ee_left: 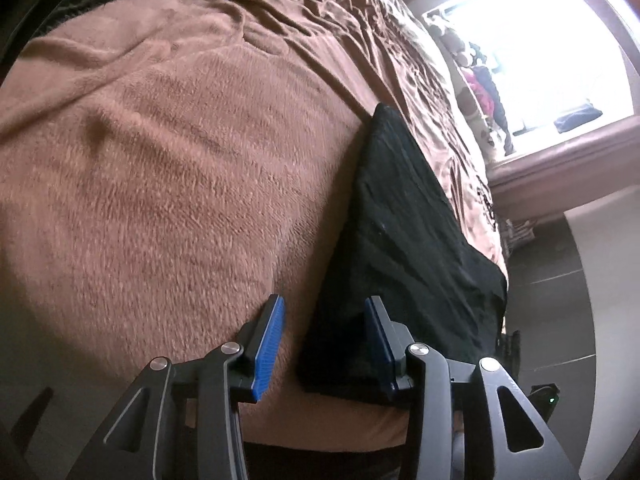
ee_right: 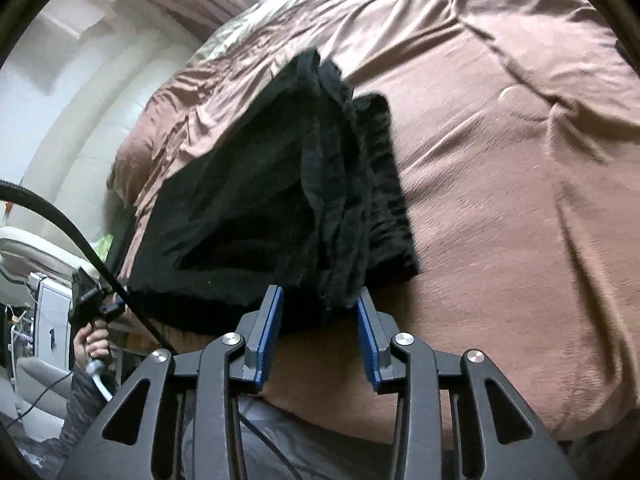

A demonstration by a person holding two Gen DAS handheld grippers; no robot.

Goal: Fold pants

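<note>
The black pants (ee_left: 404, 240) lie folded into a thick flat stack on the brown fleece blanket (ee_left: 168, 168), near the bed's edge. My left gripper (ee_left: 325, 312) is open just above the stack's near corner and holds nothing. In the right wrist view the pants (ee_right: 256, 208) show layered folded edges facing me. My right gripper (ee_right: 319, 304) is open with its blue pads (ee_right: 269, 328) either side of the stack's near edge, not clamped on it. The left gripper (ee_right: 90, 296) and the hand holding it show at the left of that view.
The blanket (ee_right: 500, 168) covers a wide bed with wrinkles further back. A bright window (ee_left: 540, 52) and a pink sill are beyond the bed. A tiled floor (ee_left: 548, 280) lies past the bed's edge. A black cable (ee_right: 80, 236) hangs at left.
</note>
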